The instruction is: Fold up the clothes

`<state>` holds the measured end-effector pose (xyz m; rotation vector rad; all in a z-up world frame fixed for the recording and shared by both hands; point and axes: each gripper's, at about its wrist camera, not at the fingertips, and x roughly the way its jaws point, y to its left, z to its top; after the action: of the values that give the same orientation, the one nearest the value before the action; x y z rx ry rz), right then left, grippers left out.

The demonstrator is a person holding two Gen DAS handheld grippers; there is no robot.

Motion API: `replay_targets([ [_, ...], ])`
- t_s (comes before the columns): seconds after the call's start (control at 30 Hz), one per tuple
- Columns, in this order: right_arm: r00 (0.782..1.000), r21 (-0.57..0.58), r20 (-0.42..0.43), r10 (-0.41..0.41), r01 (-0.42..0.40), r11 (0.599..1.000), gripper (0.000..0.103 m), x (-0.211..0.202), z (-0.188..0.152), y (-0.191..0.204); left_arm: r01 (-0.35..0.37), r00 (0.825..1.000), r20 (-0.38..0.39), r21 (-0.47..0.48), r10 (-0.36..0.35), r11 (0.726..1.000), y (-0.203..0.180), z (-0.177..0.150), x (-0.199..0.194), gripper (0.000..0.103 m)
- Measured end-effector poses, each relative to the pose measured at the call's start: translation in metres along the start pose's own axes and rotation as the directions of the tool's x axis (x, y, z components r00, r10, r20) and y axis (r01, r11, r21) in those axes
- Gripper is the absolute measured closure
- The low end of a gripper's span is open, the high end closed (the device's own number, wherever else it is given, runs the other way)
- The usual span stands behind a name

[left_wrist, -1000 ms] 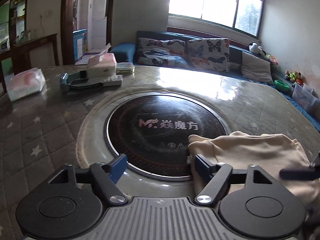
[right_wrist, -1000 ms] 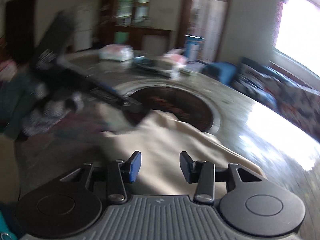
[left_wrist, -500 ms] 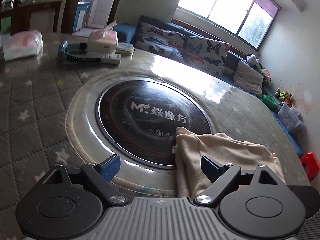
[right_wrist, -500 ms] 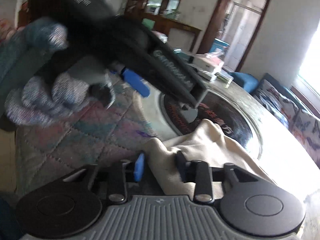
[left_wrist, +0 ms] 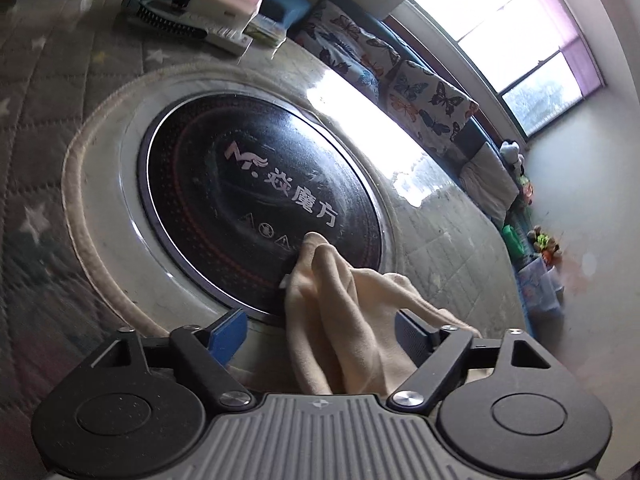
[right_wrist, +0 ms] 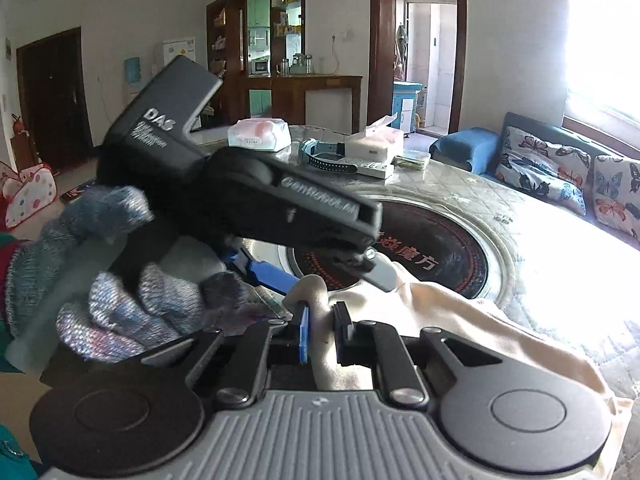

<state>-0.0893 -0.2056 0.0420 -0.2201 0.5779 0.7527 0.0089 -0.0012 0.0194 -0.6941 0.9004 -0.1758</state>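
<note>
A cream garment (left_wrist: 344, 320) lies bunched on the round table, its tip over the black cooktop disc (left_wrist: 256, 196). My left gripper (left_wrist: 320, 332) is open, its jaws wide on either side of the cloth. In the right wrist view my right gripper (right_wrist: 324, 330) is shut on a raised fold of the same cream garment (right_wrist: 472, 328). The left gripper's body (right_wrist: 248, 200), held in a gloved hand (right_wrist: 120, 292), crosses right in front of it, with its fingertips at the cloth.
The table has a quilted grey cover (left_wrist: 36, 184). At its far side lie tissue packs (right_wrist: 260, 134), a teal band (right_wrist: 324, 156) and a white box (right_wrist: 372, 144). A sofa with butterfly cushions (right_wrist: 560, 168) stands beyond the table.
My right gripper has closed on a fold of the cream garment. My left gripper has tilted and come down over the cloth, which now bunches up between its open jaws.
</note>
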Motion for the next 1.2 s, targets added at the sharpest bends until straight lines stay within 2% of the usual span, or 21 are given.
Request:
replay_targets([
  [0.03, 1.0, 0.002, 0.001, 0.004, -0.004, 1.0, 0.092, -0.001, -0.001, 0.0, 0.007, 1.0, -0.004, -0.015, -0.007, 1.0, 0.0, 0.0, 0.002, 0.03],
  [0.1, 1.0, 0.004, 0.003, 0.009, -0.009, 1.0, 0.092, -0.002, -0.002, -0.001, 0.026, 0.999, -0.023, -0.047, -0.027, 0.999, 0.002, 0.001, 0.007, 0.047],
  [0.13, 1.0, 0.005, 0.004, 0.012, -0.012, 1.0, 0.092, -0.003, -0.003, -0.001, 0.031, 0.999, -0.028, -0.057, -0.033, 0.998, 0.003, 0.001, 0.009, 0.051],
  [0.2, 1.0, 0.007, 0.005, 0.017, -0.017, 1.0, 0.092, -0.004, -0.005, -0.002, 0.029, 0.999, -0.034, -0.076, -0.032, 0.997, 0.006, -0.001, 0.012, 0.078],
  [0.27, 1.0, 0.009, 0.007, 0.022, -0.022, 1.0, 0.092, -0.005, -0.006, -0.002, 0.032, 0.999, -0.034, -0.104, -0.035, 0.994, 0.011, -0.001, 0.014, 0.084],
  [0.37, 1.0, 0.041, 0.001, 0.016, -0.016, 0.999, 0.09, -0.009, -0.011, -0.007, 0.036, 0.999, -0.029, -0.106, -0.039, 0.994, 0.013, -0.002, 0.014, 0.087],
  [0.47, 0.998, 0.106, 0.004, -0.064, 0.063, 0.992, 0.083, -0.022, -0.019, -0.031, 0.025, 0.999, -0.021, -0.074, -0.026, 0.997, 0.01, -0.003, 0.013, 0.087],
  [0.57, 0.99, 0.171, 0.001, -0.144, 0.142, 0.975, 0.082, -0.036, -0.027, -0.056, 0.015, 1.0, -0.016, -0.049, -0.016, 0.999, 0.006, -0.003, 0.013, 0.087],
  [0.73, 0.961, 0.276, -0.016, -0.274, 0.268, 0.923, 0.079, -0.058, -0.041, -0.096, 0.006, 1.0, -0.012, -0.029, -0.007, 1.0, 0.004, -0.003, 0.012, 0.087],
  [0.8, 0.944, 0.319, -0.029, -0.329, 0.321, 0.892, 0.077, -0.066, -0.047, -0.114, -0.002, 1.0, -0.01, -0.015, 0.002, 1.0, 0.002, -0.004, 0.012, 0.087],
  [0.87, 0.924, 0.366, -0.053, -0.378, 0.37, 0.854, 0.072, -0.07, -0.056, -0.133, -0.012, 1.0, -0.007, 0.001, 0.012, 1.0, 0.0, -0.005, 0.012, 0.087],
  [0.97, 0.911, 0.43, -0.073, -0.405, 0.396, 0.812, 0.07, -0.07, -0.071, -0.159, -0.022, 1.0, -0.004, 0.017, 0.023, 1.0, -0.002, -0.006, 0.012, 0.087],
  [1.03, 0.916, 0.481, -0.084, -0.392, 0.382, 0.789, 0.063, -0.067, -0.08, -0.172, -0.028, 1.0, -0.002, 0.026, 0.028, 0.999, -0.003, -0.007, 0.013, 0.087],
  [1.13, 0.926, 0.536, -0.092, -0.367, 0.356, 0.765, 0.063, -0.06, -0.091, -0.181, -0.039, 0.999, 0.002, 0.042, 0.039, 0.998, -0.005, -0.008, 0.012, 0.087],
  [1.2, 0.93, 0.542, -0.08, -0.359, 0.343, 0.767, 0.064, -0.059, -0.095, -0.18, -0.048, 0.999, 0.007, 0.061, 0.048, 0.997, -0.009, -0.008, 0.011, 0.088],
])
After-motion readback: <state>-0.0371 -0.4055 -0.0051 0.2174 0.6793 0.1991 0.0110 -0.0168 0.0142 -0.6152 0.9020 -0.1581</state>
